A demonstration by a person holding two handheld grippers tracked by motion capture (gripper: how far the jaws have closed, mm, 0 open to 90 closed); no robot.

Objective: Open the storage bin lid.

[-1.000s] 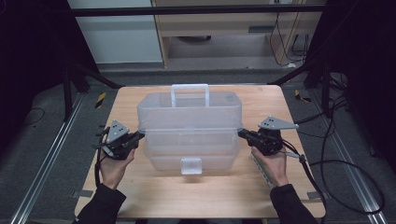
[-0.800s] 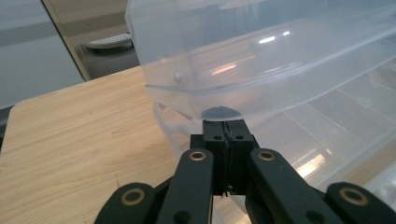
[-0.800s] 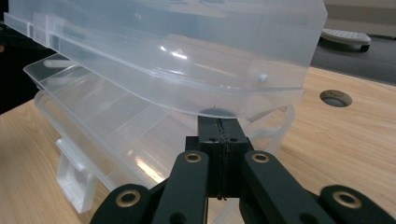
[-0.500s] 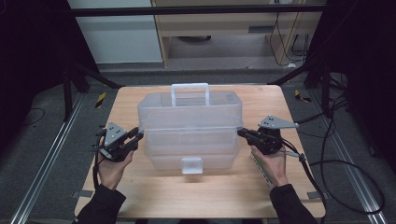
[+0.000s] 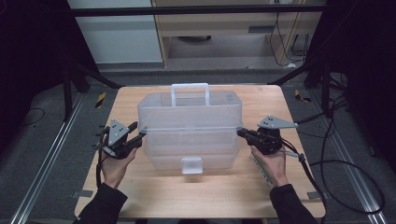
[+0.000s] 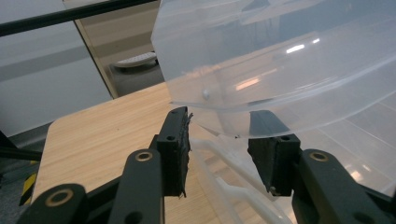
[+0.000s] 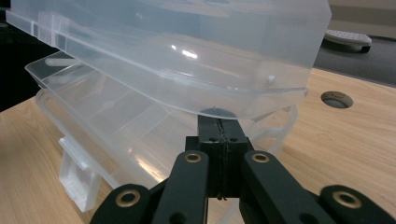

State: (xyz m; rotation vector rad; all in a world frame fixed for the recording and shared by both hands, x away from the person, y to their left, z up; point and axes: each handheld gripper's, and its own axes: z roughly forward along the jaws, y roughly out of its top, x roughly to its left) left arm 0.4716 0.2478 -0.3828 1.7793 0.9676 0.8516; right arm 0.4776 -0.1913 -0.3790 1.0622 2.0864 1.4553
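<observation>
clear plastic box [image 5: 189,128] at table [image 5: 140,191] centre, handle toward 12 o'clock, lid raised off the trays. left gripper [image 5: 138,135] at the box's 9 o'clock end, jaws apart around the lid edge; it has edged slightly outward since earlier. right gripper [image 5: 241,133] at 3 o'clock, jaws pressed together under the lid rim, unchanged.

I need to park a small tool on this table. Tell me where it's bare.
Bare wood runs along the near table edge, between the clear box's front latch and the two forearms. Another thin strip lies behind the box's handle. Both ends are crowded: left gripper and right gripper sit there.
</observation>
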